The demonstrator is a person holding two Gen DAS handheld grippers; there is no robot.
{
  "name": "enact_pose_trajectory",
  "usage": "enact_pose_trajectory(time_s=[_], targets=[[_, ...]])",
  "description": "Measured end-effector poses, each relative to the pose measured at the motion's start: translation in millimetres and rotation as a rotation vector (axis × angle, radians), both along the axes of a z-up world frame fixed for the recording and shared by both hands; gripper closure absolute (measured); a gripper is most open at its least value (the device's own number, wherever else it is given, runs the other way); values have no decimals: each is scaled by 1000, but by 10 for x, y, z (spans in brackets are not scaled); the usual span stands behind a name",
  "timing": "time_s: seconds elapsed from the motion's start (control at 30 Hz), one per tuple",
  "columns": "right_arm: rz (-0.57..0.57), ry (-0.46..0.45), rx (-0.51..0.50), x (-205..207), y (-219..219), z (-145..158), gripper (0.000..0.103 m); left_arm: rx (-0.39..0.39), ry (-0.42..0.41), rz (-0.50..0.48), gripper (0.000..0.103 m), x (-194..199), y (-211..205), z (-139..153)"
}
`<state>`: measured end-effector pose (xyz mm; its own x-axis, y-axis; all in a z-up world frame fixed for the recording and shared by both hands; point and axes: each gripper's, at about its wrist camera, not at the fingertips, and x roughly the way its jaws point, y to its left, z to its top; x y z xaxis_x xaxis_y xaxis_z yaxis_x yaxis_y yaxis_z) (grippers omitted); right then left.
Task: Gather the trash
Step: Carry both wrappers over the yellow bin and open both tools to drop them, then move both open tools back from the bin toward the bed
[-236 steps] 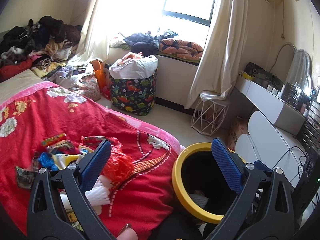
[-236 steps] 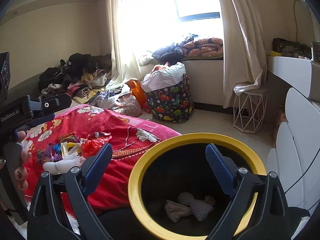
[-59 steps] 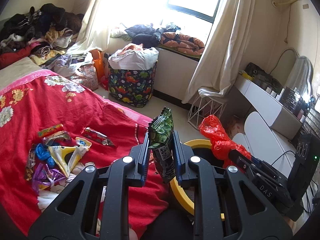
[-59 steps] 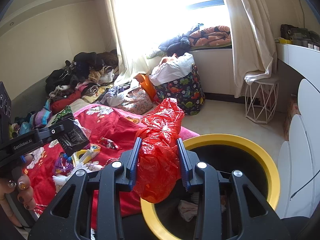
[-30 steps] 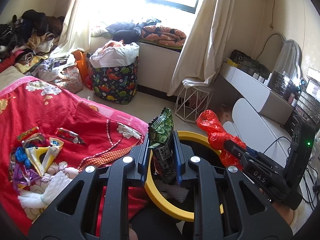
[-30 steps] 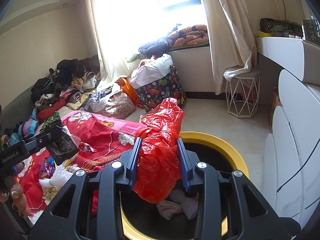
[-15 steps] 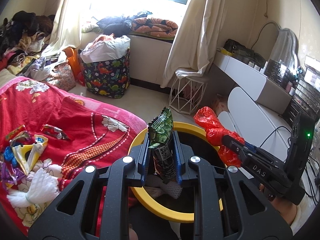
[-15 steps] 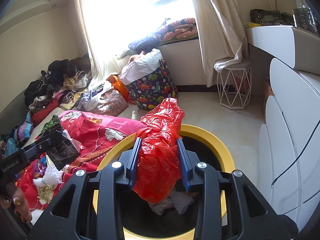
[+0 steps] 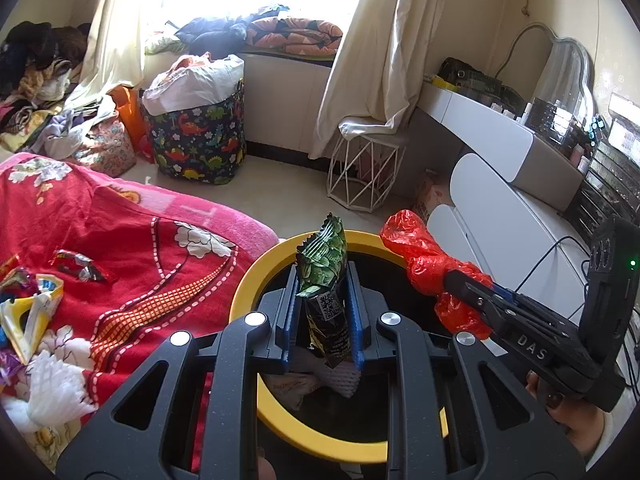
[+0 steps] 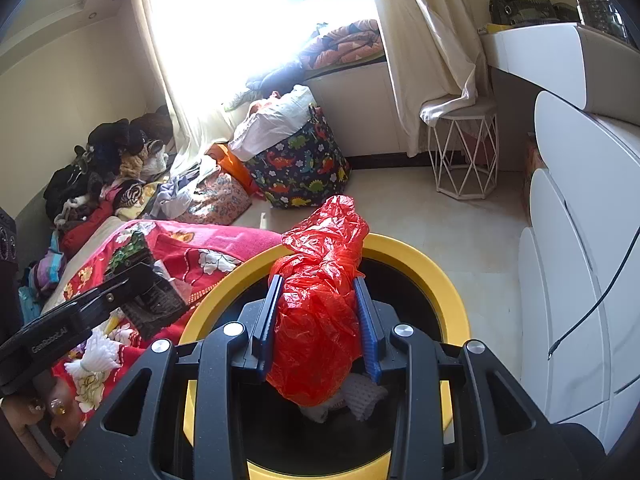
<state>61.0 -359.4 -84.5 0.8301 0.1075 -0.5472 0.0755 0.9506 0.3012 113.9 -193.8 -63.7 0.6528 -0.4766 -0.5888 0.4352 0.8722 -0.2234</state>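
With my left gripper [image 9: 322, 330] clamped on a green snack wrapper [image 9: 323, 280] and my right gripper [image 10: 318, 330] on a red plastic bag [image 10: 320, 300], both over the yellow-rimmed bin [image 9: 244, 284], more wrappers [image 9: 32, 300] remain on the red blanket [image 9: 132, 248], left.

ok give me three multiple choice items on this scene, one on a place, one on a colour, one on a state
1. Where is the left gripper's snack packet?
A. on the bed
B. over the bin
C. on the floor

2. What colour is the bin's rim?
A. yellow
B. blue
C. white

3. What state is the right gripper in?
A. open and empty
B. shut on nothing
C. shut on the red plastic bag

Answers: 1 B, the packet hangs above the bin mouth; 2 A, the ring shows yellow in both views; 3 C, both pads press the crumpled bag.
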Motion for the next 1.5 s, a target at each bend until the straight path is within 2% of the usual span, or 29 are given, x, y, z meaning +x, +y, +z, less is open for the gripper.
enact_pose_trajectory(time_s=[0.13, 0.3, 0.37, 0.43, 0.53, 0.77, 0.9, 1.5], targets=[[-12, 12, 16, 34, -40, -26, 66, -23, 31, -20, 83, 114, -24, -45], [-41, 20, 27, 45, -70, -42, 49, -47, 41, -13, 53, 150, 7, -70], [-48, 12, 22, 36, -63, -39, 46, -48, 31, 3, 35, 131, 29, -61], [-51, 5, 15, 31, -54, -34, 43, -58, 19, 16, 28, 93, 58, -40], [-57, -16, 4, 24, -32, -7, 35, -56, -1, 43, 11, 42, 108, -1], [-55, -72, -22, -27, -5, 34, 24, -43, -34, 98, 11, -64, 250, 66], [-49, -93, -39, -37, 22, 52, 21, -33, -62, 118, 11, -128, 329, 106], [8, -133, -129, -117, 388, 172, 19, -39, -145, 205, 11, -266, 814, 298]])
